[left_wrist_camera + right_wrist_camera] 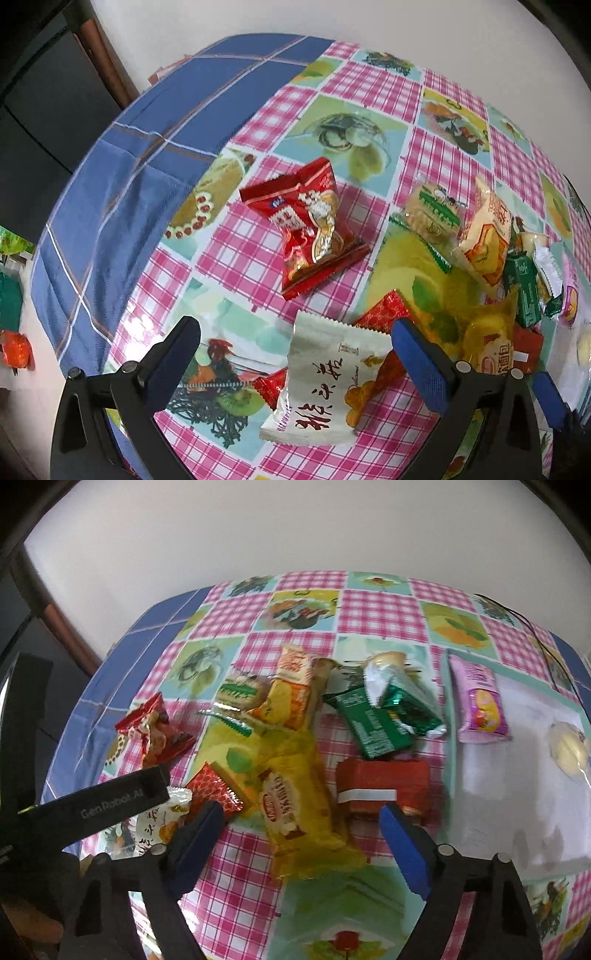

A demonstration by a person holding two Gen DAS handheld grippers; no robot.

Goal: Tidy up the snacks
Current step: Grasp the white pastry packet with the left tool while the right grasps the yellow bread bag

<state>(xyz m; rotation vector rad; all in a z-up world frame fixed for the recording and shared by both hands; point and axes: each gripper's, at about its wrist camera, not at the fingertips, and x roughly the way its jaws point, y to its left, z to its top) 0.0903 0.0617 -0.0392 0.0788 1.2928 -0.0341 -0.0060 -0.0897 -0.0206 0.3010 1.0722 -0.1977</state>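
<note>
L gripper (295, 354) jaws apart, nothing clamped; a white packet (325, 384) w/ black script lies on the table btwn the fingers, pads clear of it on both sides. R gripper (301, 834) also apart, not gripping; a yellow pack (299, 805) lies flat btwn its blue pads, not touching either.

In the right wrist view, L gripper's black finger reaches in from the left, over the white packet's edge.

Snacks are scattered over the checked cloth (236, 254). Just beside the white packet, partly under it: a small red wrapper (384, 314). Further up, on its own: a red bag (310, 225), puffed, well apart from the pile.

Right of the yellow pack: a red box (384, 782) w/ a white stripe, touching or nearly so. Above it, green packs (373, 720) overlap, one w/ a silver crimped end. Up-left of the yellow pack, an orange-cream pack (291, 690) leans on a green-striped one (240, 694).

Far right, a white tray (517, 786) w/ pale green rim holds a pink packet (480, 705) and a pale round snack (569, 749), well apart.

Blue plaid cloth (129, 177) covers the table's left edge.
</note>
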